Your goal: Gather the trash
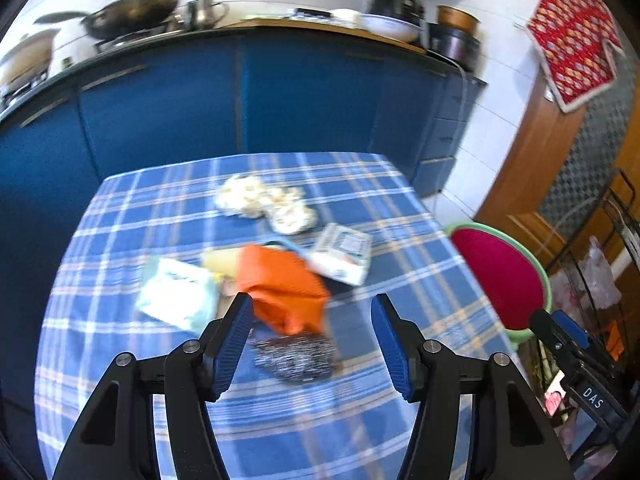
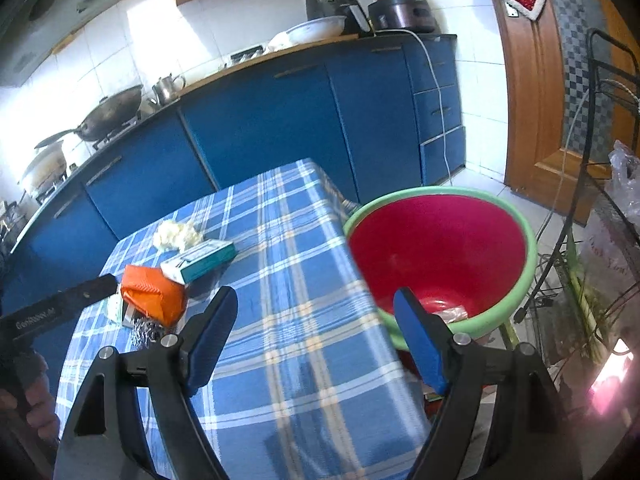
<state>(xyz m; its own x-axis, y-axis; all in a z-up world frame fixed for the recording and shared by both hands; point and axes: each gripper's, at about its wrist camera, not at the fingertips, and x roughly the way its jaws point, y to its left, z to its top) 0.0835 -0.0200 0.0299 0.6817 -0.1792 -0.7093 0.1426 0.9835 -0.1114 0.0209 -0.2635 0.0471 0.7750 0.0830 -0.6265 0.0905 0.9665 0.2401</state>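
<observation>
Trash lies on the blue plaid table (image 1: 120,360): an orange wrapper (image 1: 282,288), a black-and-white speckled wrapper (image 1: 296,356), a pale green packet (image 1: 176,292), a white and teal box (image 1: 344,254) and crumpled white paper (image 1: 264,202). My left gripper (image 1: 312,312) is open just above the orange and speckled wrappers. My right gripper (image 2: 316,308) is open and empty over the table's right edge, beside a red basin with a green rim (image 2: 440,256) holding a small clear wrapper (image 2: 450,314). The orange wrapper (image 2: 154,294) and box (image 2: 200,260) also show in the right wrist view.
Blue kitchen cabinets (image 1: 240,100) stand behind the table, with a wok (image 1: 132,12), kettle and appliances on the counter. A wooden door (image 2: 532,100) and a black wire rack (image 2: 600,200) with plastic bags stand at the right. The basin (image 1: 500,276) sits off the table's right side.
</observation>
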